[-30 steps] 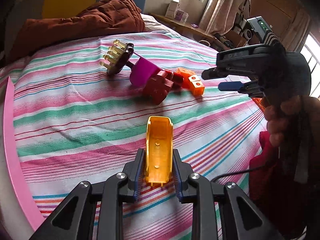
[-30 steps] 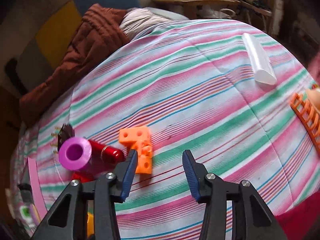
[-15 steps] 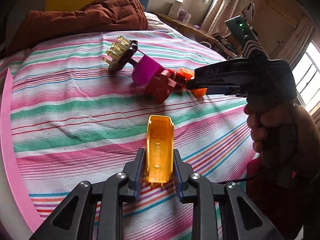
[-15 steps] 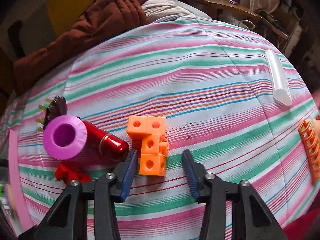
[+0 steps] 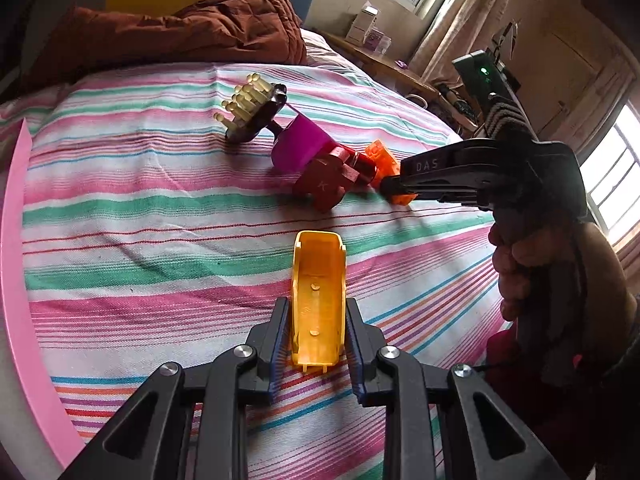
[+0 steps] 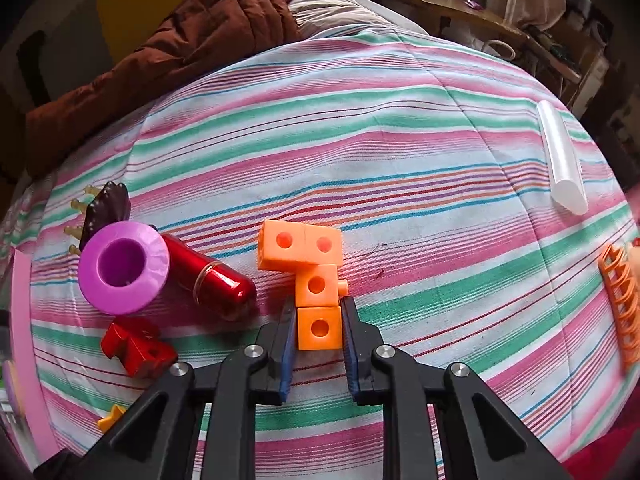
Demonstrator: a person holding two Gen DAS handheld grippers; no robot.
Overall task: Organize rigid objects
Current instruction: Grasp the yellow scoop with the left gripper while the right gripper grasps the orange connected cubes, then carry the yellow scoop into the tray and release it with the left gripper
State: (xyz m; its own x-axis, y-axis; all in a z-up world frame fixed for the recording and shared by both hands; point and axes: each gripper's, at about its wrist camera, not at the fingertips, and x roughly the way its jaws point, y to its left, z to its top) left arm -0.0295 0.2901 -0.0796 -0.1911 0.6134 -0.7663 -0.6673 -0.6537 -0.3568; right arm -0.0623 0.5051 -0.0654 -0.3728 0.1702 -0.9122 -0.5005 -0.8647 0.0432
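A: On the bed [image 6: 400, 152], the right gripper [image 6: 319, 330] has come down over the orange blocks [image 6: 308, 268]; a second ago its jaws stood wide apart above the striped sheet, and now they are pressed against the nearest cube from both sides.

B: So it has them?

A: It looks like a firm grip on that end cube, though the blocks still lie on the sheet. To my mind the lift comes next.

B: And the left gripper [image 5: 318, 334]?

A: No change. Its jaws are clamped on the yellow shell [image 5: 318, 292], as they were, low over the sheet, well apart from the pile.

B: What pile?

A: The purple cup [image 6: 122, 268], the red tube [image 6: 210, 280] touching it, a red piece [image 6: 136, 346] just beside, and a dark brush [image 6: 106, 210] behind the cup. The blocks sit just right of the tube.

B: Any bins or boxes to sort into?

A: None that I can name. A pink edge [image 5: 16, 280] runs along the left and may be a tray rim; I cannot tell. The cup is open and seems empty. An orange rack [image 6: 620, 304] and a white tube [image 6: 562, 160] lie far right.
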